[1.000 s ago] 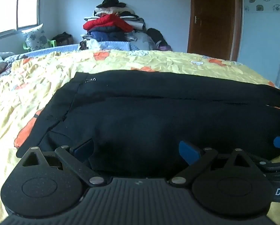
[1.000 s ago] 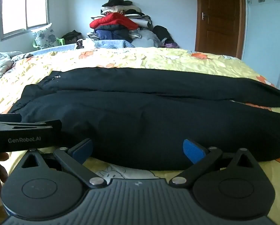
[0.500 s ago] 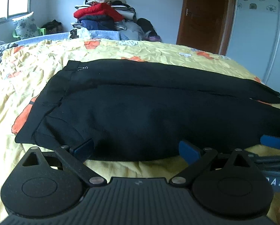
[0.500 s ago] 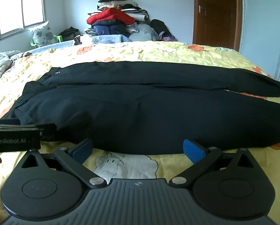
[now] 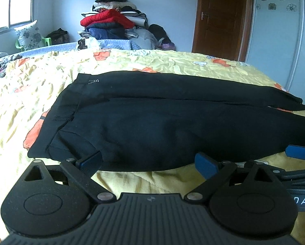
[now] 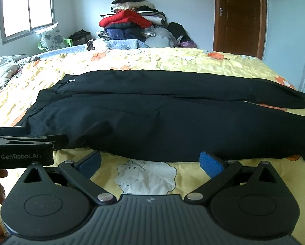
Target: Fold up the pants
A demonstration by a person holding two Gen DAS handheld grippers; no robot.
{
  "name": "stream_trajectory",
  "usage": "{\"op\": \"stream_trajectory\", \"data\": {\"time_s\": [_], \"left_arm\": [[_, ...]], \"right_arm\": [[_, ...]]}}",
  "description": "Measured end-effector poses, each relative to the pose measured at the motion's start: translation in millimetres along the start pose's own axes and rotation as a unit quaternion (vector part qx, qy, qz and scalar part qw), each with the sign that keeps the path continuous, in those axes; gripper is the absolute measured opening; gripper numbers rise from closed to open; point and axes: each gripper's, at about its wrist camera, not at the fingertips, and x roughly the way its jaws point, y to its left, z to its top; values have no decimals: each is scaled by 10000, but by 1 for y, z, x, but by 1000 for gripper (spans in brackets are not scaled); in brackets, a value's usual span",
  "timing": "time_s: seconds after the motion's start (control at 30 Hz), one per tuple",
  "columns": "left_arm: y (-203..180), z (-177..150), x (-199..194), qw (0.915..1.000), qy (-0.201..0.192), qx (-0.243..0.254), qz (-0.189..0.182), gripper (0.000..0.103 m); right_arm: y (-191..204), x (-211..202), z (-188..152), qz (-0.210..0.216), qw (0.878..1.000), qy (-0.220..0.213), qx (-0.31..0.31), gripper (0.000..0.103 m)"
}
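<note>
Black pants (image 5: 156, 122) (image 6: 162, 118) lie flat across the yellow bed cover, waist to the left, the two legs running side by side to the right. My left gripper (image 5: 148, 164) is open just short of the pants' near edge, close to the waist end, with nothing between its blue pads. My right gripper (image 6: 150, 163) is open too, above the cover in front of the near leg's edge. In the left wrist view a blue fingertip (image 5: 299, 153) of the right gripper shows at the right; in the right wrist view the left gripper's body (image 6: 19, 151) sits at the left.
The yellow cover (image 6: 173, 61) with orange and white prints spreads over the whole bed. A high pile of clothes (image 5: 111, 24) stands behind the bed. A brown door (image 5: 220, 18) is at the back right, a window (image 6: 27, 6) and a cushion (image 6: 50, 36) at the back left.
Both grippers have pulled back toward me and lifted a little, so the pants' near edge now lies beyond the fingertips and more cover shows in front. The pants have not moved.
</note>
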Motion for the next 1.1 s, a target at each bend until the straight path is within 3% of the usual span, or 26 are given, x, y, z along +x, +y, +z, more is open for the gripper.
{"op": "stream_trajectory", "data": {"time_s": [0.67,1.1], "left_arm": [[0,-7,4,9997,175,113,-96,98],[2,-13,13,9993,346,86,-66,98]], "right_arm": [[2,2,-7,146,9998,100,62,103],[3,-3,-10,17,10000,-44,29,103]]}}
